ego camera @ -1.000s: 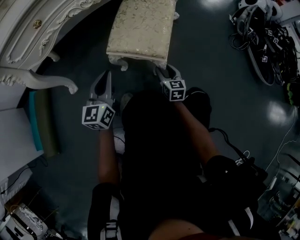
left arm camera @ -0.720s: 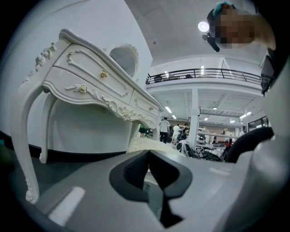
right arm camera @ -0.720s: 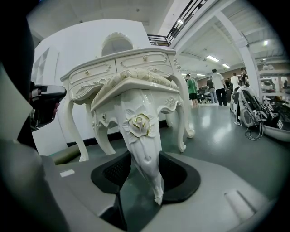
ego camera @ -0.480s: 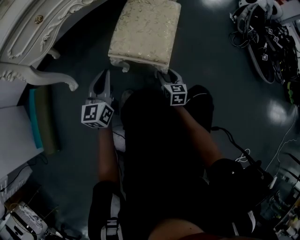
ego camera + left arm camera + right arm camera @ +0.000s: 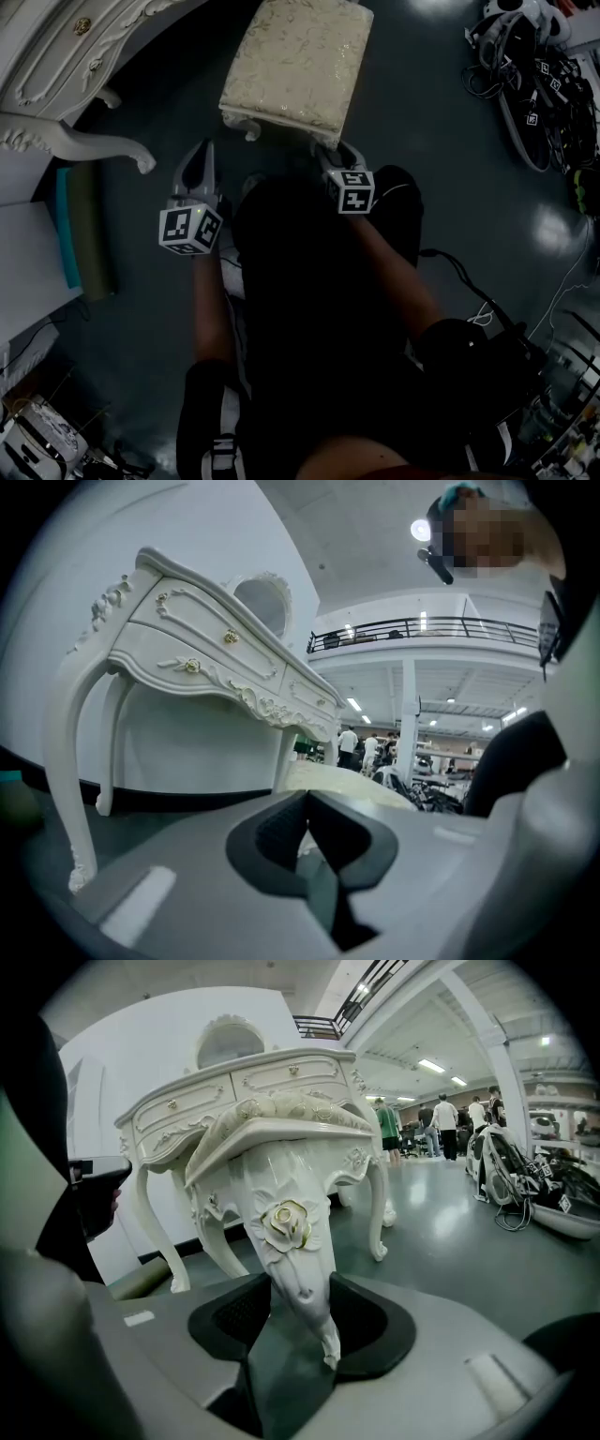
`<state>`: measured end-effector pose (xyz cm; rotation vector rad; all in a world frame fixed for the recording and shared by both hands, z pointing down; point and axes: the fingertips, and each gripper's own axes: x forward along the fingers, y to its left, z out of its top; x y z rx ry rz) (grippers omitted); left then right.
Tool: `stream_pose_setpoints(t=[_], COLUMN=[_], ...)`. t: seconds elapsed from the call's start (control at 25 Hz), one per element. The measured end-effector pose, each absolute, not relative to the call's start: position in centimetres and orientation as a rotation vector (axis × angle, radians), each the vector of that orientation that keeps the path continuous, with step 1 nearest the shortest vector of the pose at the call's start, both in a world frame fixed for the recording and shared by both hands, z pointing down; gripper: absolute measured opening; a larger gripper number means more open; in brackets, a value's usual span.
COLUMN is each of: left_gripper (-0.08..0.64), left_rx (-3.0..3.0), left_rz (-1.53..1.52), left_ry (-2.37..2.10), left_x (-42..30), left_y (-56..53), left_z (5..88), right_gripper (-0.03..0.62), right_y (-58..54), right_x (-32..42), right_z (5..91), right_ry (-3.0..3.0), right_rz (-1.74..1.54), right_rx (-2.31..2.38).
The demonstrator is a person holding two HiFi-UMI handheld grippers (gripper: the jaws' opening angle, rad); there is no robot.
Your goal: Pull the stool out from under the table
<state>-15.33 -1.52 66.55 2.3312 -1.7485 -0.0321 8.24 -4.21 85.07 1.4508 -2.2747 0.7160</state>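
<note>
Dark glossy floor is filling most of the head view, and the stool [image 5: 298, 58] is standing on it at twelve o'clock. Its cream patterned cushion is facing up, and it is sitting out on open floor, apart from the table [image 5: 56, 66]. I am watching the right gripper [image 5: 330, 155] pinching the stool's near right leg [image 5: 298, 1251], a carved white leg with a gilt rose, with the dark pads pressing on either side low down. The left gripper [image 5: 199, 161] is hovering at about nine o'clock from that leg, near the stool's other front corner but touching nothing. Its tongs are pressing together with nothing between them. The table, white and ornate with small gold knobs, is sitting at ten to eleven o'clock, one curved leg reaching toward the left gripper. A teal-edged roll [image 5: 80, 234] is lying at nine o'clock, and a heap of cables and gear [image 5: 539, 75] is lying at two o'clock.
</note>
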Motion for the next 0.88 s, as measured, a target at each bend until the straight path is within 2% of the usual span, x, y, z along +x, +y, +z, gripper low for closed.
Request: stream_pose_setpoints(t=[0.48,0.88], left_gripper=[0.009,0.009], left_rx=[2.27,2.203], left_rz=[-0.03,-0.035], left_ry=[-1.828,-1.92], left_x=[-17.3,-20.4], left_y=[0.3,3.6], left_z=[67.3,67.1], right_gripper=[0.173,0.138], right_y=[-2.3,0.6], right_x=[4.3,-1.8], right_z=[84.8,84.5], right_ry=[-2.346,-2.436], right_rz=[0.703,0.649], right_rx=[1.308,1.072])
